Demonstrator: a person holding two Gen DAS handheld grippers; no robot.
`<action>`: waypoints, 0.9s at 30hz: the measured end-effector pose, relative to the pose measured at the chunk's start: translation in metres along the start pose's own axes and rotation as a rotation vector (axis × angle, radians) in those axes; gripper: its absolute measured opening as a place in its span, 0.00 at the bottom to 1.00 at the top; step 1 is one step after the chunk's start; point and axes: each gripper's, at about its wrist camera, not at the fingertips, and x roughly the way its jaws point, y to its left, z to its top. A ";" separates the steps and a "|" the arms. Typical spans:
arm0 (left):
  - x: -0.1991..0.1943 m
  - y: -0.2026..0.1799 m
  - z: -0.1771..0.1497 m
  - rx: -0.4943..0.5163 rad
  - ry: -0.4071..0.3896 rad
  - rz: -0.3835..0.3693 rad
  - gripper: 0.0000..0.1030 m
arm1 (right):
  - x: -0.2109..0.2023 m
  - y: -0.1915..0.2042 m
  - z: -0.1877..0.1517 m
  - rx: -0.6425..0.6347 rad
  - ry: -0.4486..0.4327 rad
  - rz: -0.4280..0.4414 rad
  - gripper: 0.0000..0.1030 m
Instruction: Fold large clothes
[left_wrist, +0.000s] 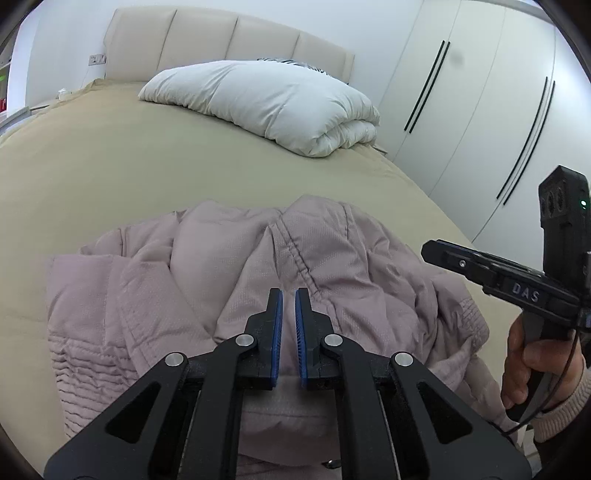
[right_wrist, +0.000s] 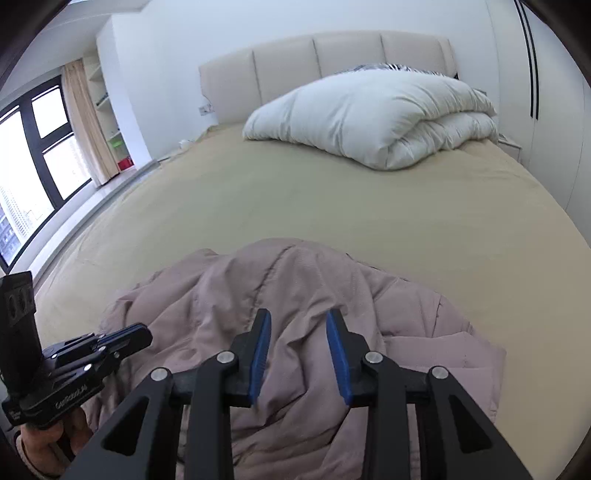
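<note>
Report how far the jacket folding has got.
Done: nothing visibly folded; the mauve puffer jacket lies crumpled in a heap at the near end of the bed. In hand: nothing gripped; the left hand-held gripper is nearly shut with no cloth between its pads, and the right hand-held gripper is open above the jacket. Left: spreading it flat, then every fold.
</note>
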 end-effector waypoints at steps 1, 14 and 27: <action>0.010 0.003 -0.005 -0.001 0.029 0.010 0.06 | 0.006 0.005 -0.008 -0.018 0.027 0.002 0.36; -0.118 0.048 -0.040 -0.126 -0.023 0.037 0.08 | -0.098 0.009 -0.041 0.057 -0.169 0.061 0.89; -0.299 0.087 -0.180 -0.224 0.152 0.113 0.78 | -0.312 -0.041 -0.145 0.238 -0.325 0.161 0.91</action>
